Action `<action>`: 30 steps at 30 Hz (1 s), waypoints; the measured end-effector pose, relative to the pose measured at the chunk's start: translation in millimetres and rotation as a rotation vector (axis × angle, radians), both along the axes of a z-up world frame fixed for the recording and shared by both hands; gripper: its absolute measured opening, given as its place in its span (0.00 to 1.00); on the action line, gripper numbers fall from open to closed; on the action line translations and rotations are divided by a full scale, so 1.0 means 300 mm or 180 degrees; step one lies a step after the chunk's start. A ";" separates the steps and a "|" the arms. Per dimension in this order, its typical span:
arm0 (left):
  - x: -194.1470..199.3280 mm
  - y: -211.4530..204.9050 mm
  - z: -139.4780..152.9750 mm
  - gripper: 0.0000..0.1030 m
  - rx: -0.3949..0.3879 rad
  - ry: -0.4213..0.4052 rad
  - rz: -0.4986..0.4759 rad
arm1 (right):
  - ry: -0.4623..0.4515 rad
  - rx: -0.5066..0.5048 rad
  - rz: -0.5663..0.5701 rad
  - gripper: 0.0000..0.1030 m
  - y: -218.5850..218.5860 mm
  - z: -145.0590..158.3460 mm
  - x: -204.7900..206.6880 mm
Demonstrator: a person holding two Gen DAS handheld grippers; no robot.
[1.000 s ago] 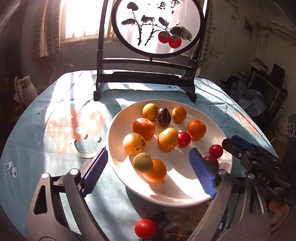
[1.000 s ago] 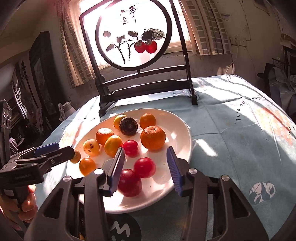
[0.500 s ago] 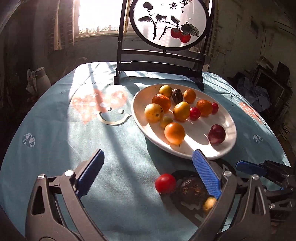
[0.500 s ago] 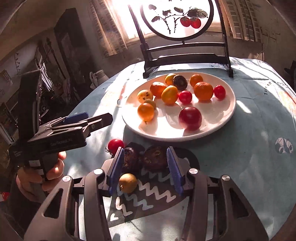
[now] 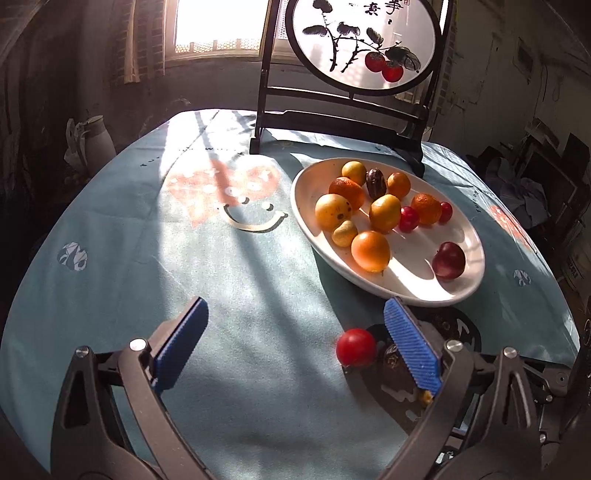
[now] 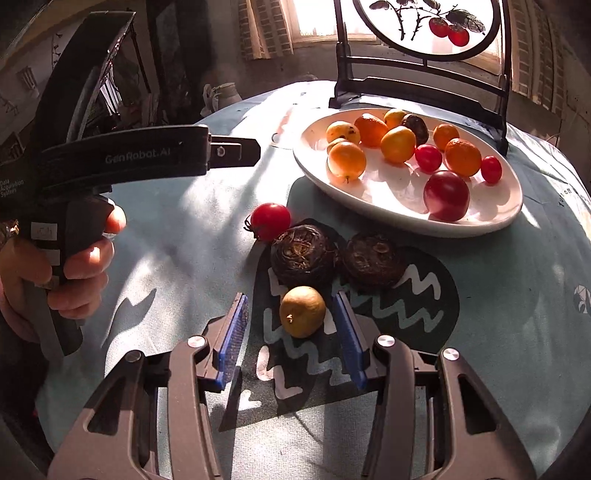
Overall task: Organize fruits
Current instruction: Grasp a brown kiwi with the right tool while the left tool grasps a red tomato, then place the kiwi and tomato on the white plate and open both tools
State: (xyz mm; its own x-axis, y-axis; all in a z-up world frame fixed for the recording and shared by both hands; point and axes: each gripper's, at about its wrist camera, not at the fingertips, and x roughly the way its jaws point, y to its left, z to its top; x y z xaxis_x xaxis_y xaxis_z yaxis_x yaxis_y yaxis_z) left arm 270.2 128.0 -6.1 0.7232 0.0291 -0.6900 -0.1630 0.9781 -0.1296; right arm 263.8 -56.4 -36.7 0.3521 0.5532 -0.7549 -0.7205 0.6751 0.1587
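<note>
A white plate (image 5: 465, 291) (image 6: 509, 206) holds several orange, yellow and red fruits, with a dark red plum (image 5: 448, 260) (image 6: 446, 195) near its front. On the cloth in front of it lie a red tomato (image 5: 355, 347) (image 6: 270, 220), two dark brown rough fruits (image 6: 303, 255) (image 6: 373, 259) and a small yellow-green fruit (image 6: 302, 311). My right gripper (image 6: 291, 328) is open, its blue pads either side of the yellow-green fruit. My left gripper (image 5: 295, 343) is open and empty, above the cloth left of the tomato; in the right wrist view its body (image 6: 122, 158) shows at the left.
A round table with a light blue printed cloth (image 5: 147, 258). A black stand with a round painted screen (image 5: 364, 40) (image 6: 424, 29) stands behind the plate. A white jug (image 5: 90, 138) is off the far left edge. Clutter lies beyond the right edge.
Both grippers have pulled back from the plate toward the table's near side. The right gripper now frames the yellow-green fruit on the cloth. Both stay open.
</note>
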 end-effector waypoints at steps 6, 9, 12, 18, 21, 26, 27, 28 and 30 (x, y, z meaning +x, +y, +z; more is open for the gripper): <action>0.000 -0.009 0.003 0.95 0.0057 -0.0011 -0.0015 | 0.0018 0.0014 -0.0018 0.42 -0.001 -0.006 0.004; 0.002 -0.008 0.000 0.95 0.0063 0.0000 -0.0010 | 0.0038 -0.0001 -0.0024 0.37 0.000 -0.011 0.008; 0.004 -0.005 -0.002 0.95 0.0049 0.0011 -0.0008 | 0.0058 0.0006 -0.0034 0.32 -0.001 -0.013 0.012; 0.007 -0.006 -0.002 0.95 0.0070 0.0019 -0.0017 | 0.0056 0.0018 -0.0025 0.26 -0.002 -0.012 0.011; 0.007 -0.005 -0.005 0.95 0.0065 0.0032 -0.0024 | 0.0065 0.0043 0.0001 0.25 -0.004 -0.004 0.008; 0.007 -0.005 -0.011 0.95 0.0015 0.0060 -0.0053 | 0.0143 0.0255 -0.0050 0.25 -0.035 0.034 0.023; 0.007 -0.007 -0.014 0.95 -0.0015 0.0068 -0.0081 | 0.0164 0.0313 -0.0082 0.25 -0.047 0.042 0.031; 0.007 -0.011 -0.016 0.95 -0.0053 0.0075 -0.0129 | 0.0173 0.0358 -0.0118 0.25 -0.058 0.050 0.039; 0.012 -0.028 -0.025 0.95 -0.0117 0.0117 -0.0276 | 0.0161 0.0410 -0.0199 0.25 -0.079 0.061 0.053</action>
